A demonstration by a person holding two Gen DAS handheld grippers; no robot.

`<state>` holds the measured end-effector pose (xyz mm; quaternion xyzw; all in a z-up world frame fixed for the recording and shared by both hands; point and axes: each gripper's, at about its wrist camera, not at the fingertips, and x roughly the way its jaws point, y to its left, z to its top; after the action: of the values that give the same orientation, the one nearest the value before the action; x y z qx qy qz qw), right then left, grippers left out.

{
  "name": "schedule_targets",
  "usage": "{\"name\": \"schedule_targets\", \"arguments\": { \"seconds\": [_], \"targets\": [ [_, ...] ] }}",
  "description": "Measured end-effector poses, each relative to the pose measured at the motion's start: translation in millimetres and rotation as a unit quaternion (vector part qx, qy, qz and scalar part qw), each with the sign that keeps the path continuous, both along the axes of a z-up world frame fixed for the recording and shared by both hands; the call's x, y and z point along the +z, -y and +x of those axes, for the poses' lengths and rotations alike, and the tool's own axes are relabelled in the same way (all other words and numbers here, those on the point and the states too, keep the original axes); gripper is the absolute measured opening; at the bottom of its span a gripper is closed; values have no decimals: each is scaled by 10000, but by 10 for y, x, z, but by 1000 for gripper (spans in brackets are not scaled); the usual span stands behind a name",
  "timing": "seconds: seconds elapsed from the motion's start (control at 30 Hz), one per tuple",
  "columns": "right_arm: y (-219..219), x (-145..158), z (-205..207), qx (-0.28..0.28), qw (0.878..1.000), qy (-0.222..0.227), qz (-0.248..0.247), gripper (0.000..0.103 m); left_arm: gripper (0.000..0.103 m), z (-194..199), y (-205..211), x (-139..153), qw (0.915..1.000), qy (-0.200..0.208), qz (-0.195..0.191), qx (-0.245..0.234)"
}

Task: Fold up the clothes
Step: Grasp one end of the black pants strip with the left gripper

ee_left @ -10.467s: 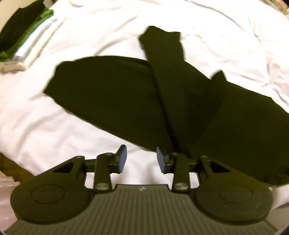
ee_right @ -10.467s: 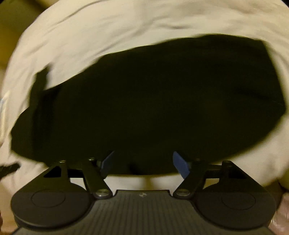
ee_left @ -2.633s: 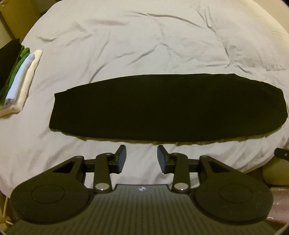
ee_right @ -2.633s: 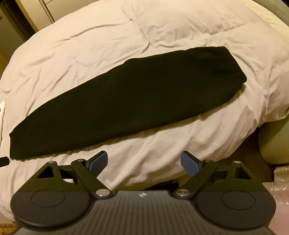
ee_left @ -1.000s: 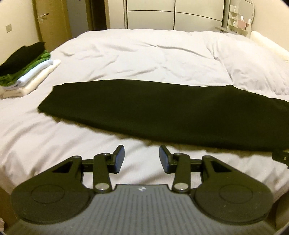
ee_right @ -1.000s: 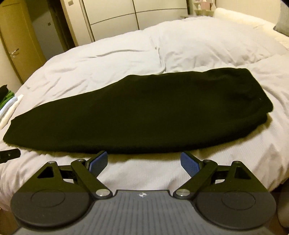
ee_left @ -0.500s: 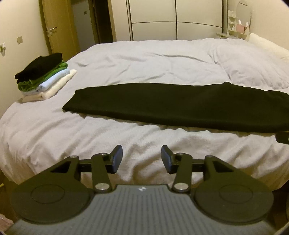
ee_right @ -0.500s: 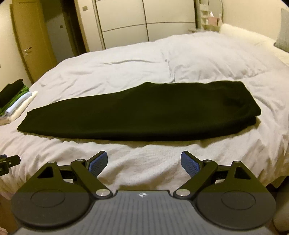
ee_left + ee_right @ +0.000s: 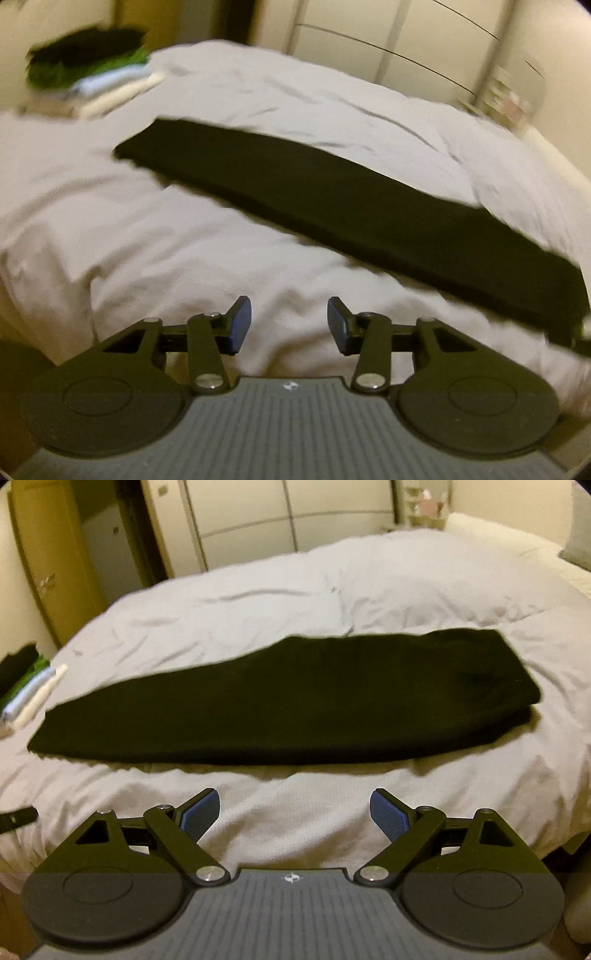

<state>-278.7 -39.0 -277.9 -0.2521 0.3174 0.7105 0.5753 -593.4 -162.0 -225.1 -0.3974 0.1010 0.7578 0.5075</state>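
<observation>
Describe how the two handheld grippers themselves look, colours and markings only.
Both are built alike: the left gripper and the right gripper each have a black body with a ribbed grey panel bearing a small white logo, two round black discs at the sides, black link arms with silver pivot screws, and blue textured pads on the jaws. No hands or sleeves show.

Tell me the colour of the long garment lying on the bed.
Black, plain with no pattern: the long garment shows best in the right wrist view.

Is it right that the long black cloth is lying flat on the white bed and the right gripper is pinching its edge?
Not quite. The black cloth does lie flat on the bed, but the right gripper is open and short of it, as the right wrist view shows.
</observation>
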Motion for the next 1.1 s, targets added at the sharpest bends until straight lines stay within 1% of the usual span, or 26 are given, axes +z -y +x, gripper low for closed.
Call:
{"name": "schedule_targets", "arguments": {
  "seconds": [0.07, 0.17, 0.3, 0.4, 0.53, 0.7, 0.73, 0.77, 0.8, 0.83, 0.87, 0.9, 0.97, 1.0, 1.07, 1.1],
  "targets": [
    [-173, -65, -117, 152, 9999, -4, -51, 91, 40, -297, -91, -98, 9988, 368, 30, 317],
    [-459, -148, -307, 353, 9993, -53, -81, 91, 40, -758, -267, -246, 9927, 929, 191, 739],
    [-847, -240, -565, 518, 9986, -100, -101, 91, 40, -1282, -504, -410, 9832, 1342, 356, 1185],
    [-1112, -315, -781, 610, 9981, -27, -126, 91, 40, -1622, -667, -524, 9772, 1497, 410, 1448],
    [-1367, -416, -1022, 727, 9972, -5, -146, 91, 40, -1985, -818, -637, 9677, 1750, 731, 1663],
    [-1546, -527, -1200, 810, 9965, 71, -179, 91, 35, -2283, -876, -803, 9511, 2160, 1195, 1859],
    [-1559, -539, -1214, 820, 9964, 102, -168, 91, 34, -2317, -889, -840, 9485, 2221, 1268, 1871],
    [-1569, -550, -1227, 830, 9963, 133, -157, 91, 31, -2334, -901, -867, 9473, 2230, 1312, 1891],
    [-1580, -558, -1225, 825, 9964, 141, -155, 91, 25, -2345, -912, -889, 9465, 2225, 1334, 1919],
    [-1591, -566, -1219, 816, 9964, 144, -155, 91, 23, -2337, -940, -881, 9500, 2127, 1324, 1862],
    [-1599, -571, -1208, 795, 9966, 144, -157, 91, 13, -2328, -968, -872, 9535, 2028, 1313, 1804],
    [-1600, -569, -1190, 775, 9968, 143, -151, 91, 6, -2319, -996, -862, 9568, 1929, 1301, 1746],
    [-1606, -565, -1163, 726, 9971, 156, -138, 91, 4, -2189, -1089, -691, 9725, 1323, 1321, 1393],
    [-1610, -558, -1139, 695, 9974, 159, -134, 91, 4, -2123, -1135, -605, 9784, 1016, 1328, 1213],
    [-1613, -542, -1081, 621, 9979, 167, -119, 91, 3, -1897, -1234, -347, 9862, 401, 1448, 689],
    [-1620, -533, -1043, 568, 9982, 179, -111, 91, 3, -1764, -1283, -228, 9874, 121, 1521, 411]
  ]
}}
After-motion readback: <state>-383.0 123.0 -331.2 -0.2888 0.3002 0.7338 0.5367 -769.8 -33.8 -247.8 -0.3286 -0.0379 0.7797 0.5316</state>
